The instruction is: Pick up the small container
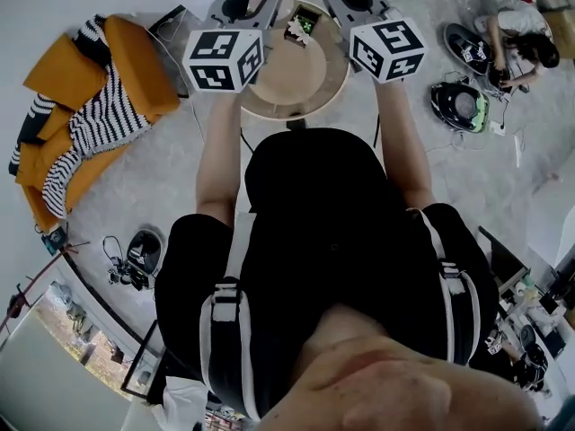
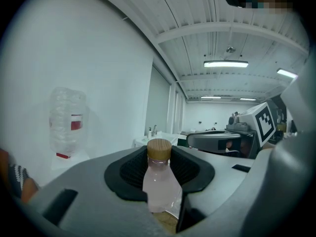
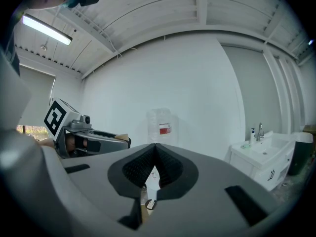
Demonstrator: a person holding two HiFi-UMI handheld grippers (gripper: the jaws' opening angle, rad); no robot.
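Holding tool, left [image 2: 160, 154]: jaws partway apart, pads clamped on the small container [image 2: 161, 184].
Small container: pale pink bottle with a wooden cap, upright between the left tool's pads.
Right tool [image 3: 154, 147]: jaw tips together, nothing visibly gripped.
Table [image 1: 296, 74]: round, wooden, under both tools; a dark-and-green item [image 1: 304, 25] sits at its far rim.
Backdrop: clear water jug [image 2: 66, 122] against the white wall.

**Lab-like workroom with a lounge corner**

A bare concrete floor [image 1: 162, 178] strewn with cables [image 1: 117, 263] is shown. Strip lights [image 2: 225, 63], a washbasin [image 3: 261, 151], a water-cooler bottle [image 2: 68, 122] and an orange sofa [image 1: 135, 70] are seen. A person [image 1: 521, 25] is seated among gear [image 1: 463, 106].
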